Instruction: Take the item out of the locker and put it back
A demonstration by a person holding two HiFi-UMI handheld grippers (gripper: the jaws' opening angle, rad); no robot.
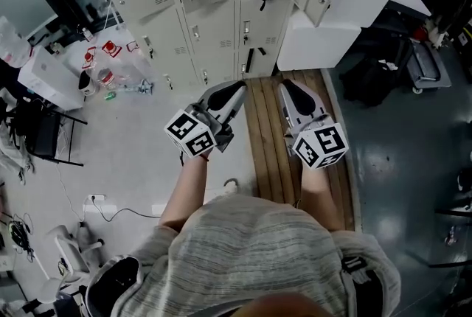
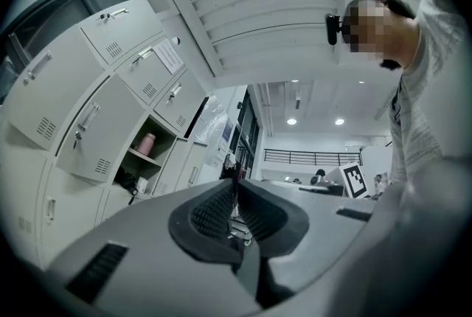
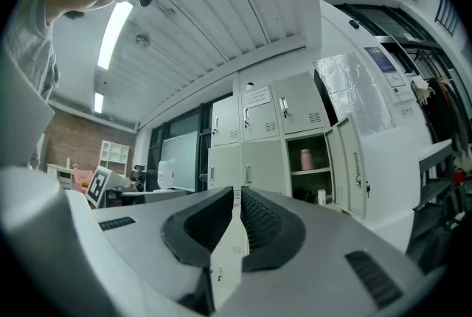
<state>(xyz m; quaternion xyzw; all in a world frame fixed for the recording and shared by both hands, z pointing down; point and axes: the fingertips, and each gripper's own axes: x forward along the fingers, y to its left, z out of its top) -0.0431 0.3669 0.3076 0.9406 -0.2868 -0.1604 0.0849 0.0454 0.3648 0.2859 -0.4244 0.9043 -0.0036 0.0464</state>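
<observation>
Both tools are pointing up-frame at the centre of the head view, the left gripper (image 1: 237, 91) and right gripper (image 1: 287, 85) each holding its jaws fully together on nothing, while the pink bottle (image 3: 305, 159) is standing on the open locker's (image 3: 348, 164) shelf, right of centre in the right gripper view.

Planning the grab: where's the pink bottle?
Right gripper view, right of centre: the pink bottle stands on the open locker's shelf, left of its open door.

Workshop-like lab, grey metal lockers (image 1: 210, 13), loose cables (image 1: 129, 214)
</observation>
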